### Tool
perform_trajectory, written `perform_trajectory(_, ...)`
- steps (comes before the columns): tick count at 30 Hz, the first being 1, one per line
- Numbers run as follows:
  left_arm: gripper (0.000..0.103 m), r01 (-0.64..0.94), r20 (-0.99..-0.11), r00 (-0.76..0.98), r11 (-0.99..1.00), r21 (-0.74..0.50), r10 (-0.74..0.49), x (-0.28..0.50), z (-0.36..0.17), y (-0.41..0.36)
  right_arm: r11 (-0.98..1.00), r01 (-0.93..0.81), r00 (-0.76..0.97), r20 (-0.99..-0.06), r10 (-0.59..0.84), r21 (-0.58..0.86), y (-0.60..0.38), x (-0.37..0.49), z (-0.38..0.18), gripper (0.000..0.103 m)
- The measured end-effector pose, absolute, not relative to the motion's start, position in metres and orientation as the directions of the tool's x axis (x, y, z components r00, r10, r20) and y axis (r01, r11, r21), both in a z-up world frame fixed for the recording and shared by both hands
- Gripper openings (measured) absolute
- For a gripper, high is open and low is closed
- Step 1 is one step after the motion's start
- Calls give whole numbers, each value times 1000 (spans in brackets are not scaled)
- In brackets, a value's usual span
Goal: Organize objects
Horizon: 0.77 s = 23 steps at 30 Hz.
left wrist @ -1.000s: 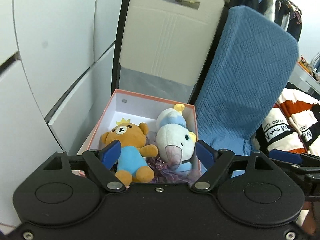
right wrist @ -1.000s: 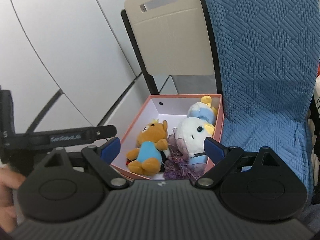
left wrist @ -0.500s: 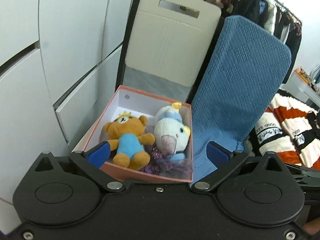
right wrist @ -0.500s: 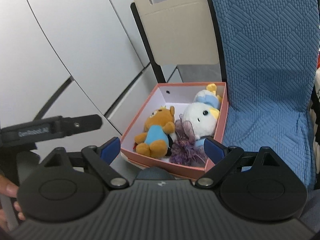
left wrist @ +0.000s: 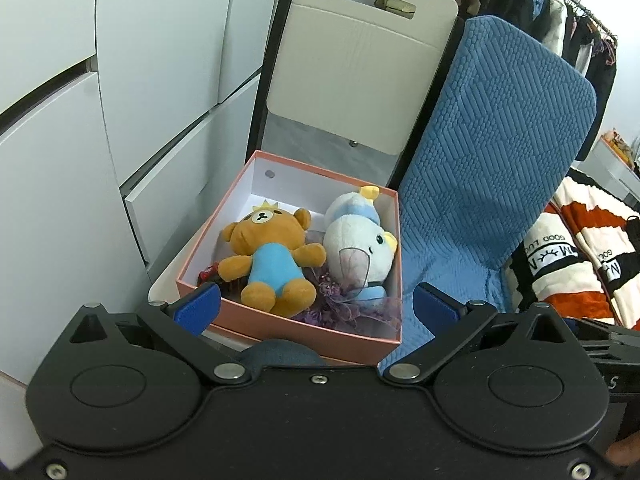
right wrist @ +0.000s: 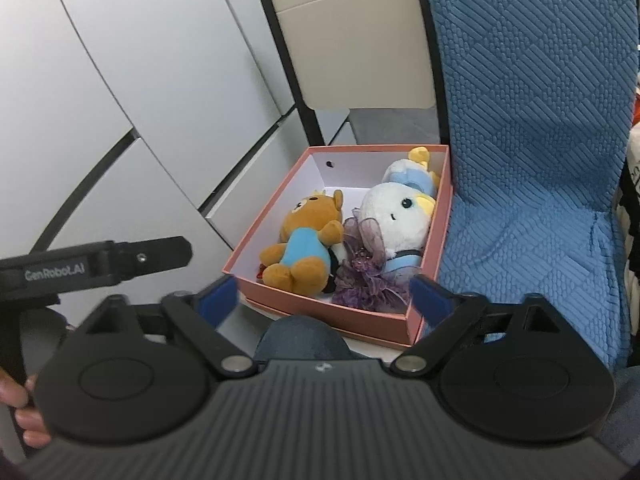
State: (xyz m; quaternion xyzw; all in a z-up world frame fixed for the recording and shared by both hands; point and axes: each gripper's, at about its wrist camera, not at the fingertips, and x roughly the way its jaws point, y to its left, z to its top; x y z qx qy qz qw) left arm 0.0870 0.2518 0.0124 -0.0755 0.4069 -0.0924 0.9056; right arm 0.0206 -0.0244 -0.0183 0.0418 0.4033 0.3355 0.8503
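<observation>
Left tool [left wrist: 316, 306], right tool [right wrist: 322, 296]: black bodies, blue pads, silver screws ("GenRobot.AI" marking).

A blue quilted seat cover [left wrist: 492, 152] hangs at two o'clock, a striped sweater [left wrist: 576, 256] at three, white cabinets [left wrist: 60, 120] at nine.

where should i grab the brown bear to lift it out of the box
Grip the bear across its blue belly, coming from above. It lies on its back, belly up and clear, while the box walls and the white plush block a sideways approach.

A matt cardboard box [left wrist: 280, 320] holds fuzzy plush toys [left wrist: 272, 256] beside a quilted, textured cloth chair cover [left wrist: 488, 152].
</observation>
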Motion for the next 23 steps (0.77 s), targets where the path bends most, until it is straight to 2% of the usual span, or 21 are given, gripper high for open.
perform_trajectory(23, 102, 98, -737, 636, 971, -219, -230, 89, 11, 249, 785, -518, 471, -653, 593, 339, -29, 23, -16, 103)
